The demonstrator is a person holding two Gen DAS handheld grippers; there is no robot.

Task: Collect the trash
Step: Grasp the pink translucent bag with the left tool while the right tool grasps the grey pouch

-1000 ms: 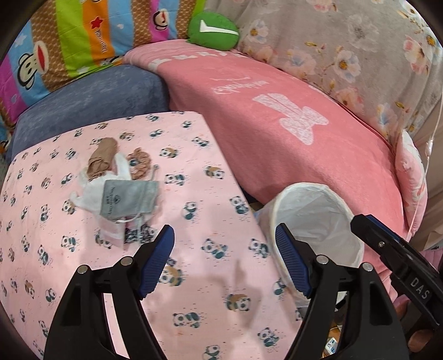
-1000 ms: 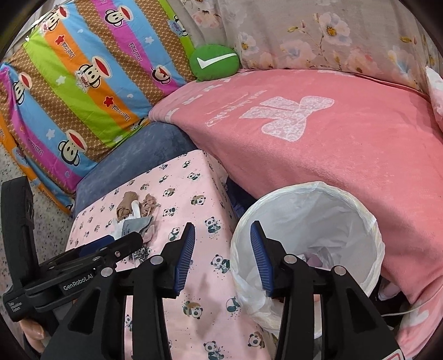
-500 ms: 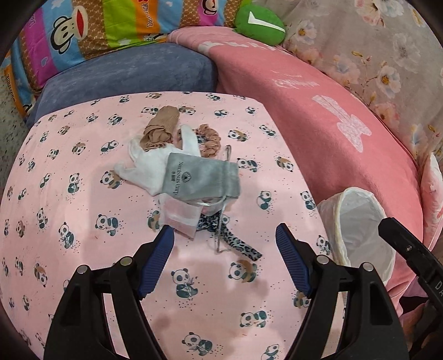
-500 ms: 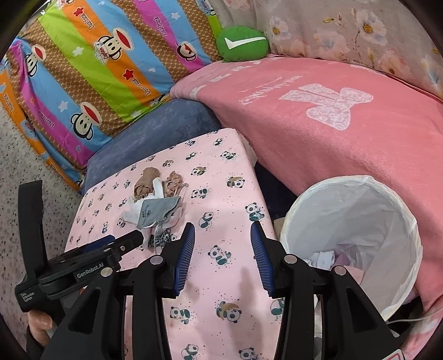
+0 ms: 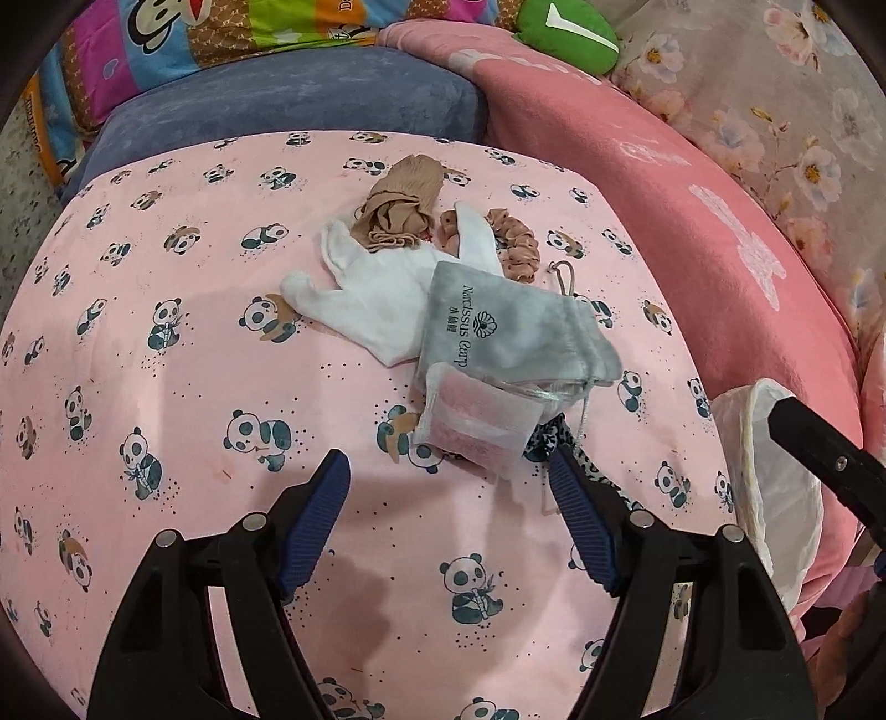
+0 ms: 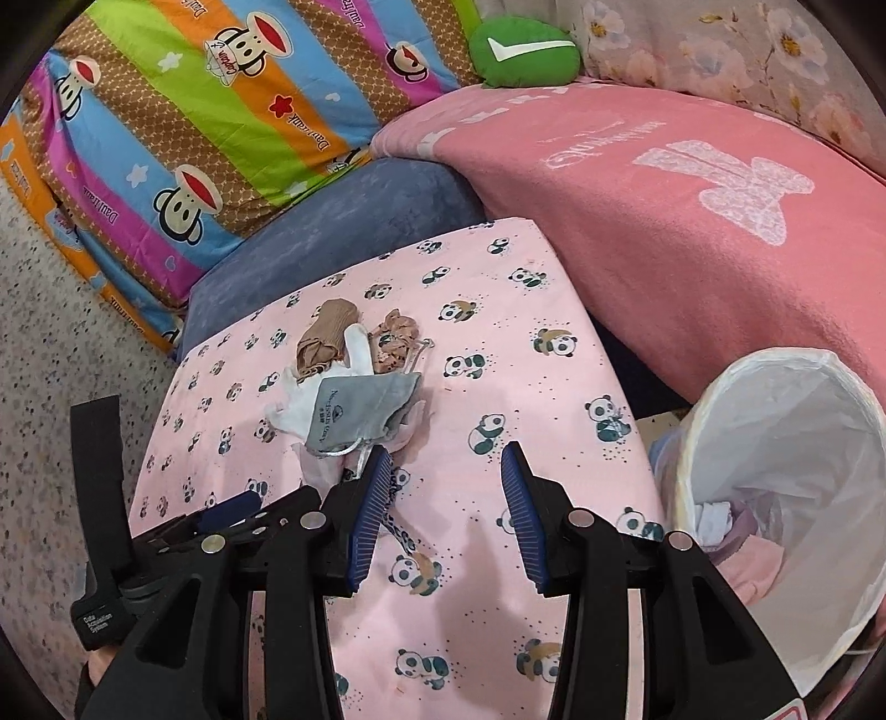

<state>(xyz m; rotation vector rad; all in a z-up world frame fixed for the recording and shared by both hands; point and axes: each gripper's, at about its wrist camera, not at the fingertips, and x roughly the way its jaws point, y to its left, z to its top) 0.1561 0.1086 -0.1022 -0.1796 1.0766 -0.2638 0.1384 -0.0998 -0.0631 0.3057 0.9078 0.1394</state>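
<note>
Closer now, left hand-held gripper [image 5: 448, 487] partly hides leopard-print strip [image 5: 595, 471].

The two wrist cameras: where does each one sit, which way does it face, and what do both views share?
Left wrist: on the left hand-held gripper, looking down at the trash pile on the panda-print cloth; its two open fingers show.
Right wrist: on the right hand-held gripper, facing the cloth and lined bin; its open fingers and the left unit show.
Shared: grey drawstring pouch, white glove, bin, green cushion.
</note>
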